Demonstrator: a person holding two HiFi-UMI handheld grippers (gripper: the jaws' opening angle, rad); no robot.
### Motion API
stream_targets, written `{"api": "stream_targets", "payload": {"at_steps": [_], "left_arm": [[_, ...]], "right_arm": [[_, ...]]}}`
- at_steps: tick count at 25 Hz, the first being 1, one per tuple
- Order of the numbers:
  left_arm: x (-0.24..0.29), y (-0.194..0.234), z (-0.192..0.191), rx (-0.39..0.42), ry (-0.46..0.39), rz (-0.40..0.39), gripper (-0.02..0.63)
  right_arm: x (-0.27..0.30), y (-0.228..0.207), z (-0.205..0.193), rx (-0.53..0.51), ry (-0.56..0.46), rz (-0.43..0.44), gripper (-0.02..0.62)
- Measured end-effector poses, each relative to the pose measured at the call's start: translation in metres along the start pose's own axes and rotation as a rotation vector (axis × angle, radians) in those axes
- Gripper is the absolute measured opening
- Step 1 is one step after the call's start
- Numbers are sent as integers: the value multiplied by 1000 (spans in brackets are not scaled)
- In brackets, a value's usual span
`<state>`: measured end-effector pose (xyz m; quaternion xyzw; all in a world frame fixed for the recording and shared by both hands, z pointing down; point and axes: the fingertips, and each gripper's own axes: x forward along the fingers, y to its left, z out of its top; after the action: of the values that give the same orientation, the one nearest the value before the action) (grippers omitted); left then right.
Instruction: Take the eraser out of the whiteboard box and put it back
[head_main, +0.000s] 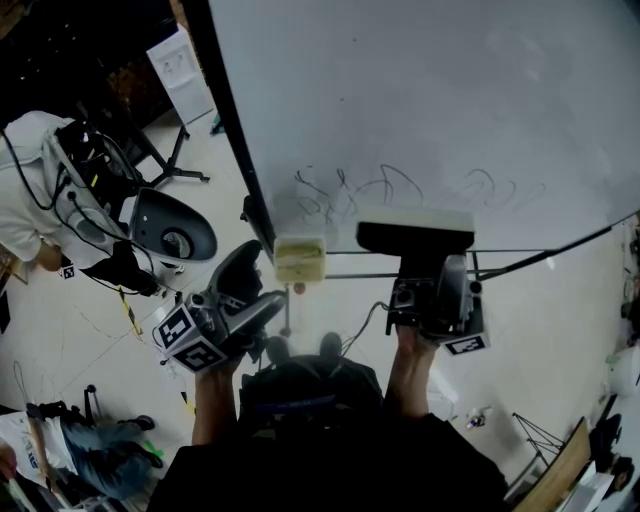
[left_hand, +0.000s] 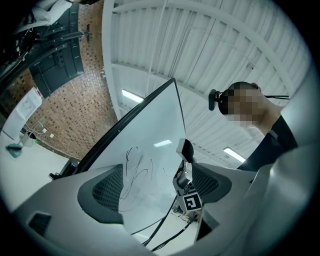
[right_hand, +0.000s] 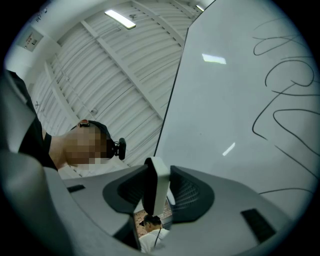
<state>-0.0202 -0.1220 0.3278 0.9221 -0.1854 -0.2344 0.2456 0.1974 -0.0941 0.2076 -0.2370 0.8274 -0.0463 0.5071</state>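
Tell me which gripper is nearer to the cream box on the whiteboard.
Left. The left gripper sits just left of the box, jaws open; the right gripper holds the eraser further off to its right.

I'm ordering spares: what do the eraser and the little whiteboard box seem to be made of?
The eraser looks like a smooth, pale plastic back over a matte black pad, probably felt; the two layers show edge-on. The box looks like cream matte plastic, though blur leaves that open.
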Motion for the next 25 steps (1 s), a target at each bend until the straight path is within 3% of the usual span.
{"api": "stream_targets", "payload": {"at_steps": [14, 25], "left_arm": [[10, 0, -9, -5, 7, 41, 428], [4, 11, -7, -12, -11, 83, 428]], "right_arm": [[-6, -11, 10, 24, 5, 17, 156], [-3, -22, -24, -2, 131, 8, 156]]}}
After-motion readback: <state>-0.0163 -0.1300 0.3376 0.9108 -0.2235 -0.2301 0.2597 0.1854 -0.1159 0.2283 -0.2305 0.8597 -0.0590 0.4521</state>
